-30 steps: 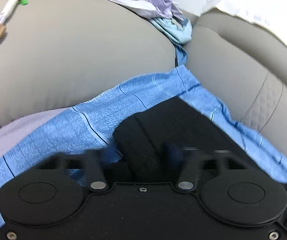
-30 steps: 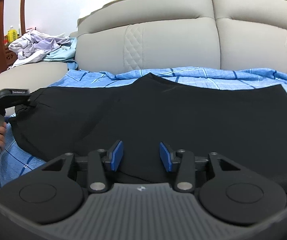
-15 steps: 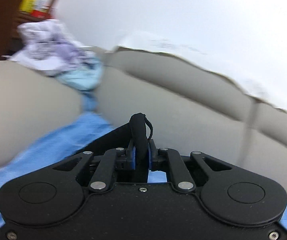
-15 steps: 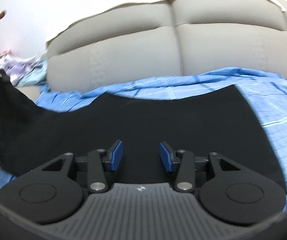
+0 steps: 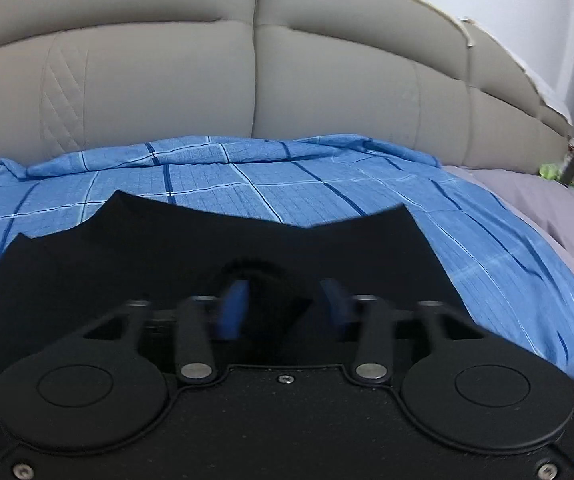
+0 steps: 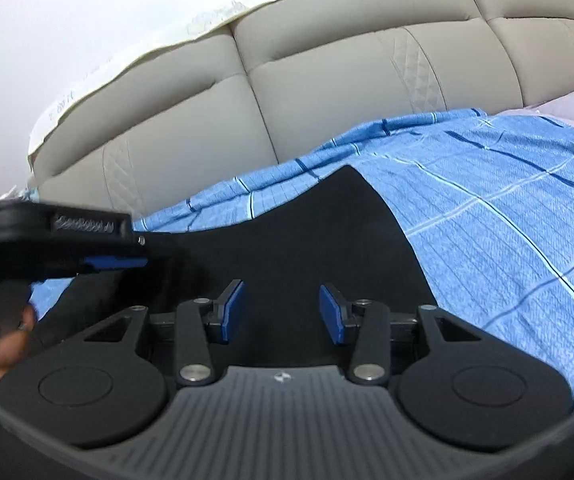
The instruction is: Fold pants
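While your left tool [image 5: 283,308] is spreading its jaws to drop the folded pants [image 5: 215,252] edge, your open, empty right tool [image 6: 281,312] is waiting to smooth it.

Sofa [image 5: 327,80]: beige, padded back in stitched panels, quilted diamond patches. Seat is covered by a blue checked sheet [image 5: 327,184], rumpled along the back edge. White wall [image 6: 67,20] is seen behind.

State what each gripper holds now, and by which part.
Nothing. The left gripper has just opened, a fold of the black pants loose between its jaws; the right gripper is open.
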